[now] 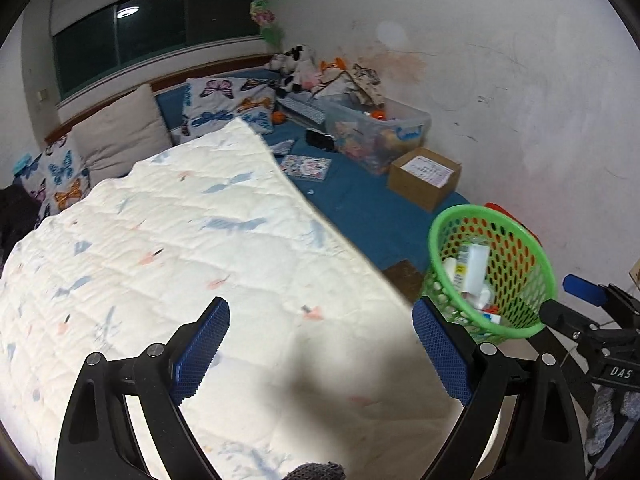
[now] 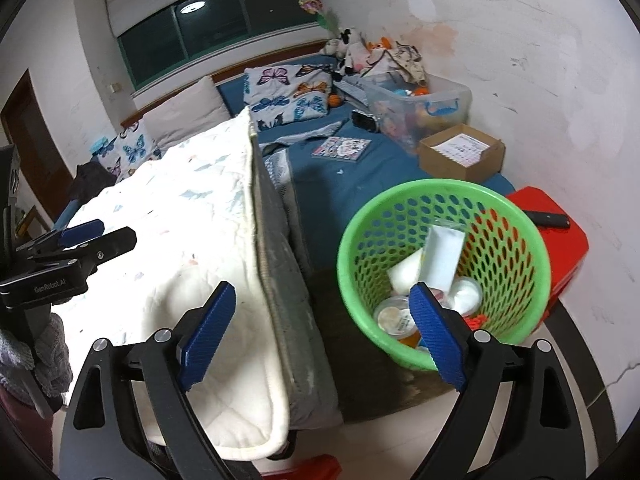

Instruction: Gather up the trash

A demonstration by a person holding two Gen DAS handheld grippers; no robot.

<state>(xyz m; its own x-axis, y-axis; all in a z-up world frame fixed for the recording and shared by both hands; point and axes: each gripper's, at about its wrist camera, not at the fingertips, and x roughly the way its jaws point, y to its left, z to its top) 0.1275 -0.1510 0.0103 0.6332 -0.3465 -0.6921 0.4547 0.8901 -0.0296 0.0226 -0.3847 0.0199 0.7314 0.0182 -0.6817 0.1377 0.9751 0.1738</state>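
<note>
left tongs apart | right tongs apart | right-only: remote on red stool

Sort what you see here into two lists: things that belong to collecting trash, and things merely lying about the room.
Belongs to the job:
- green basket
- trash inside it
- left gripper, open
- right gripper, open

Just lying about:
- white quilt
- cardboard box
- clear toy bin
- butterfly pillow
- red stool with remote
</note>
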